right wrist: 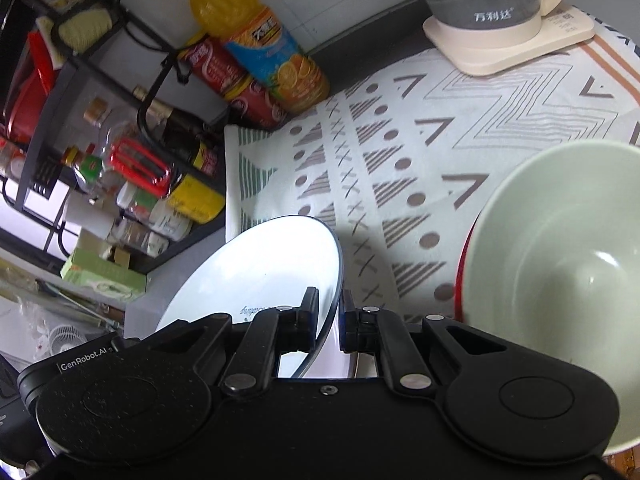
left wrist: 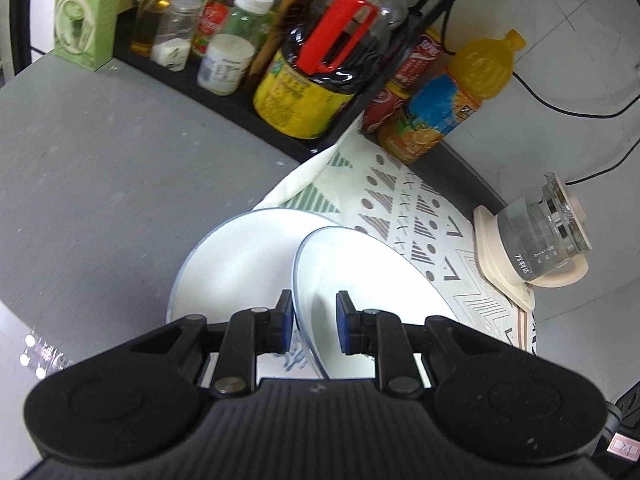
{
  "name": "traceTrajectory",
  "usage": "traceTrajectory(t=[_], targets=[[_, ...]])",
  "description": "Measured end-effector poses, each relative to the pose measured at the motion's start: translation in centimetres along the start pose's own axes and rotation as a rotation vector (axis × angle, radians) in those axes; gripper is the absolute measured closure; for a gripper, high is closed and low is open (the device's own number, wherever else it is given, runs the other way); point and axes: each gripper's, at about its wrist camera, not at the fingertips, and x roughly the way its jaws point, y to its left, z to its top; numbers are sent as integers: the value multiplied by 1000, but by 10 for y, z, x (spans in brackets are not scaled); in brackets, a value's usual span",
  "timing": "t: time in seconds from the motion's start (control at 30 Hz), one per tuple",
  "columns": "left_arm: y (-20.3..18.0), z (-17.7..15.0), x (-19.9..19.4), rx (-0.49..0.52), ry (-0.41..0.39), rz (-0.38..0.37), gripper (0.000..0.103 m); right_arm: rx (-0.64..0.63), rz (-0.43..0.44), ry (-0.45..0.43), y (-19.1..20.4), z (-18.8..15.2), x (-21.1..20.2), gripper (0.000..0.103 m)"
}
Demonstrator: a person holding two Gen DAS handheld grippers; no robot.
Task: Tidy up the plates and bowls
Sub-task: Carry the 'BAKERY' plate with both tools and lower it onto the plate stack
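Note:
In the left wrist view my left gripper (left wrist: 314, 322) straddles the near rim of a tilted white plate (left wrist: 372, 280) with a blue edge; its jaws stand a little apart around the rim. That plate overlaps a second white plate (left wrist: 232, 264) lying flat on the grey counter. In the right wrist view my right gripper (right wrist: 329, 322) is shut on the rim of a white plate (right wrist: 260, 272) and holds it tilted above the patterned cloth. A pale green bowl (right wrist: 560, 272) nested in a red bowl (right wrist: 460, 280) stands to the right.
A black rack of bottles and jars (left wrist: 280, 60) lines the back of the counter. An orange juice bottle (right wrist: 256, 36) and red cans (right wrist: 236, 84) stand beside it. A glass kettle on a cream base (right wrist: 504, 16) sits at the far right on the patterned cloth (right wrist: 440, 128).

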Motion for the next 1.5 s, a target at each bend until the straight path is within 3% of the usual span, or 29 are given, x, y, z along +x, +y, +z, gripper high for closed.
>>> traceTrajectory(t=[0.7, 1.5], targets=[[33, -17, 21, -60, 54, 41, 83, -104, -92, 61, 19, -21, 20, 93], [35, -14, 42, -54, 70, 135, 83, -188, -100, 66, 27, -17, 41, 96]])
